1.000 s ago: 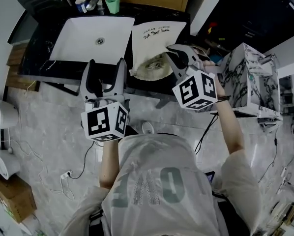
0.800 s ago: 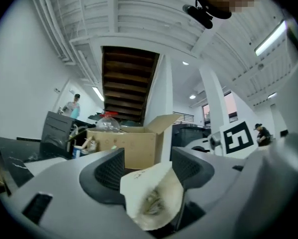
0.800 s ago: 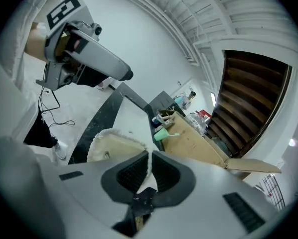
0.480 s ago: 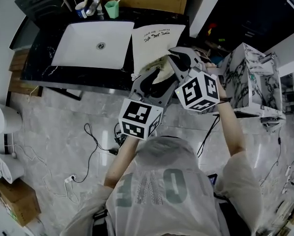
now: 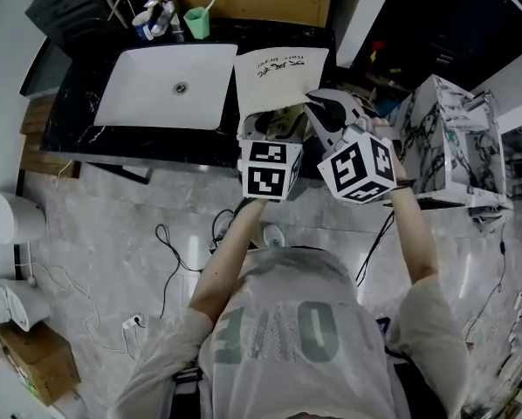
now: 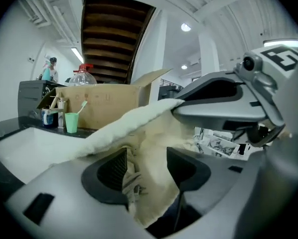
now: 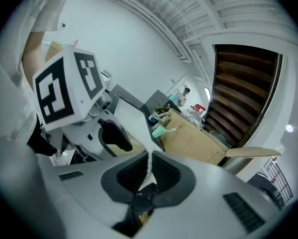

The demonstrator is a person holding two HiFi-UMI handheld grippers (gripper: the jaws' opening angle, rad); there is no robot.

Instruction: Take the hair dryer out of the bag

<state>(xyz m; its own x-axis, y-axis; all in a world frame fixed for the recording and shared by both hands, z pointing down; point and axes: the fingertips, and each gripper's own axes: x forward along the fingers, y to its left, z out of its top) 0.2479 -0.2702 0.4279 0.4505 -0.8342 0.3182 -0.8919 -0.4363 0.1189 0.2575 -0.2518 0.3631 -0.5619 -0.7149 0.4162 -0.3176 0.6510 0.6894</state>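
The white cloth bag [image 5: 277, 75] was laid on the black worktop [image 5: 73, 116], just right of the sink [image 5: 139, 94], with its mouth turned towards the worktop's front edge. The bag's upper lip was pinched in the right claw [image 7: 149, 169], whose jaws were pressed almost together on the cloth, so that the mouth was held raised. The left claw [image 6: 148, 169] was set at that mouth. Its jaws were spread but had just been closing, with folds of cloth and a drawstring [image 6: 131, 180] hanging between them. The hair dryer could not be made out in any view; only cloth was seen at either claw.
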